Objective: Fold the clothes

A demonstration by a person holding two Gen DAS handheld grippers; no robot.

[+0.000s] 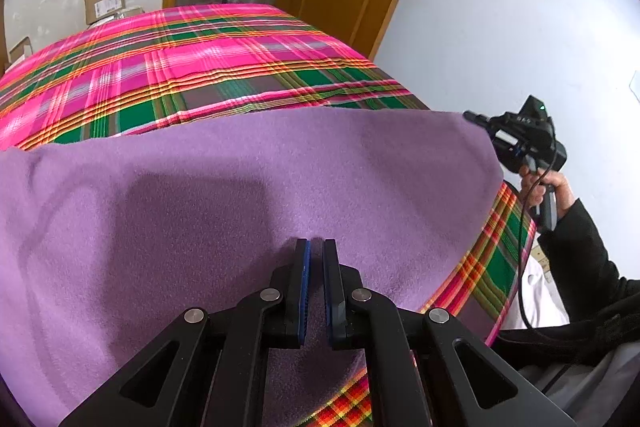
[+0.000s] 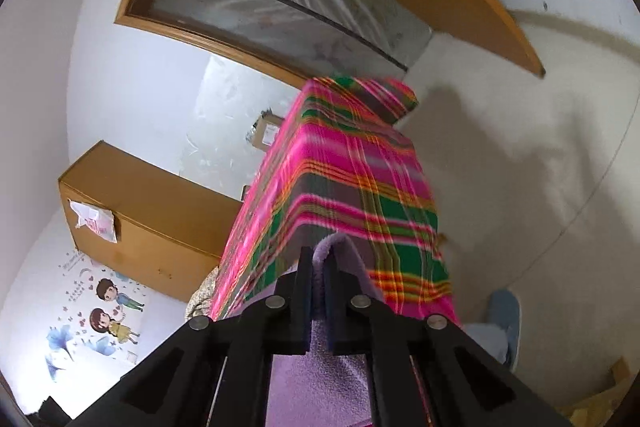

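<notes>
Purple fleece [image 1: 248, 195] is lying crosswise; we're clenching right tongs [image 2: 318, 251] on its far corner, left tongs [image 1: 316, 247] nearly closed, gripping nothing visible.

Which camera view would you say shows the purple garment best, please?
The left wrist view: the purple garment spreads broadly over the plaid cloth, its far edge visible. The right wrist view shows only a fold of it pinched in the right gripper.

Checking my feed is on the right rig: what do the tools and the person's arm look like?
Both tools, left and right, are black, with angular linkage arms, round silver pivot pins and flat fingers lined with blue ribbed pads. The right one has a pistol handle, a green light and a trailing black cable. The sleeve is black.
</notes>
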